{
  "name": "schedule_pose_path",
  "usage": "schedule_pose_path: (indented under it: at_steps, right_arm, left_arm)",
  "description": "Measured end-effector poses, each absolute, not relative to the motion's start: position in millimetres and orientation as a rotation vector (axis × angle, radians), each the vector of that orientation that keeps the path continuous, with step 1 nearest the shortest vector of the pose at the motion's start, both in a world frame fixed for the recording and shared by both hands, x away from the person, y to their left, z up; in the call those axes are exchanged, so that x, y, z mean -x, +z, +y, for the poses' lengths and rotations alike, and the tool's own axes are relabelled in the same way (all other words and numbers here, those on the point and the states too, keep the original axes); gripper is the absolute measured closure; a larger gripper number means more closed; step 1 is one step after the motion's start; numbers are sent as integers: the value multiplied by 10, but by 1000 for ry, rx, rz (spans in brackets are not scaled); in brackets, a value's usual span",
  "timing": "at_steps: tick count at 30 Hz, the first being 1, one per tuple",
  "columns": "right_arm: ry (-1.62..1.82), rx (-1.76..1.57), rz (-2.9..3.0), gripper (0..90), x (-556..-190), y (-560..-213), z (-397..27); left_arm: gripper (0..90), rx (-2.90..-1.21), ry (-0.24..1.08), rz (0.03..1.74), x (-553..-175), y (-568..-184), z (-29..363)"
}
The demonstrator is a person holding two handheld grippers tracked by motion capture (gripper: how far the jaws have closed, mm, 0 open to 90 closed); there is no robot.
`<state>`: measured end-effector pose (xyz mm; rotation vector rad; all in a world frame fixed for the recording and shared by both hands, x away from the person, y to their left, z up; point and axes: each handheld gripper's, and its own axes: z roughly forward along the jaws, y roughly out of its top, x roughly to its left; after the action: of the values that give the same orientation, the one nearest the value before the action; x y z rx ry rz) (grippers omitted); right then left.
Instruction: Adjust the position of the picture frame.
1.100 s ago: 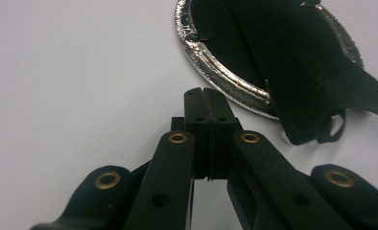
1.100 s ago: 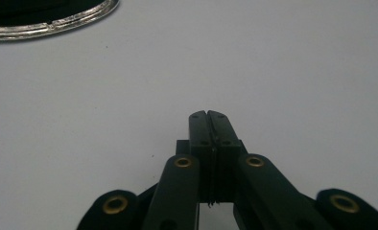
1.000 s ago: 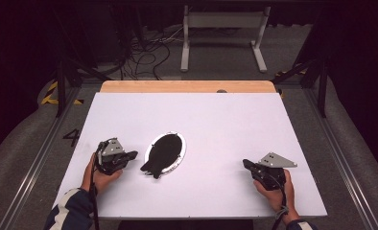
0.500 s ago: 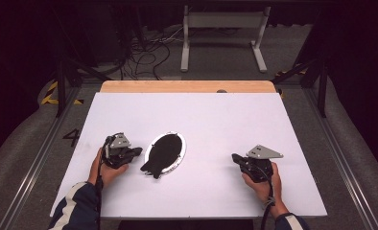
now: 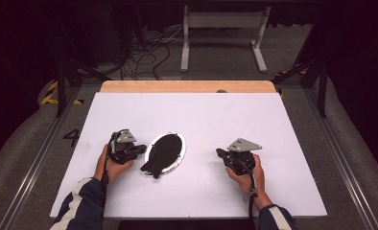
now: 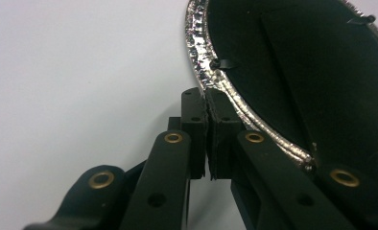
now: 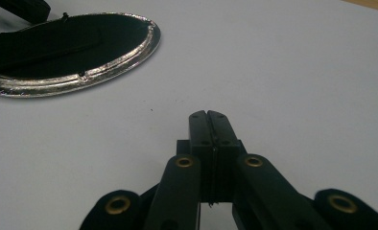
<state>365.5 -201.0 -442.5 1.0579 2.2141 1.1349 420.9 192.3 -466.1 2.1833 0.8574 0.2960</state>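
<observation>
High view — left gripper [image 5: 138,149] beside oval dish [image 5: 165,151]

The high view looks forward and down from above the person's side of the white table [image 5: 196,120], far enough off to take in the whole tabletop, the floor and a stand behind it. The left gripper view rides low on the left gripper [image 6: 207,103], looking along its jaws from very near the surface, with the silver-rimmed black oval dish [image 6: 292,72] close at upper right. The right gripper view sits just above the table on the right gripper [image 7: 209,117], facing across it. All three views share the oval dish [image 5: 165,151] [image 7: 72,48] and the white surface around it.
</observation>
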Motion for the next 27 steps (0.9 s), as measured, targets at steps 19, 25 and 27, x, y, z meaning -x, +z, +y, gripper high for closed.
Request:
schedule_pose_path:
  at_steps: [19,25,27]
  right_arm:
    - [1099,-1069,2264,900,-3693,-4475,-2081]
    - [1092,-1056,2285,900,-3714,-4503,-2009]
    - [1086,-1043,2289,900,-3712,-4503,-1983]
  left_arm:
    - [896,-2219,215,754,-4029,-4648,1587]
    - [896,-2226,231,732,-4024,-4647,1454]
    - [896,-2224,230,725,-4017,-4651,1399]
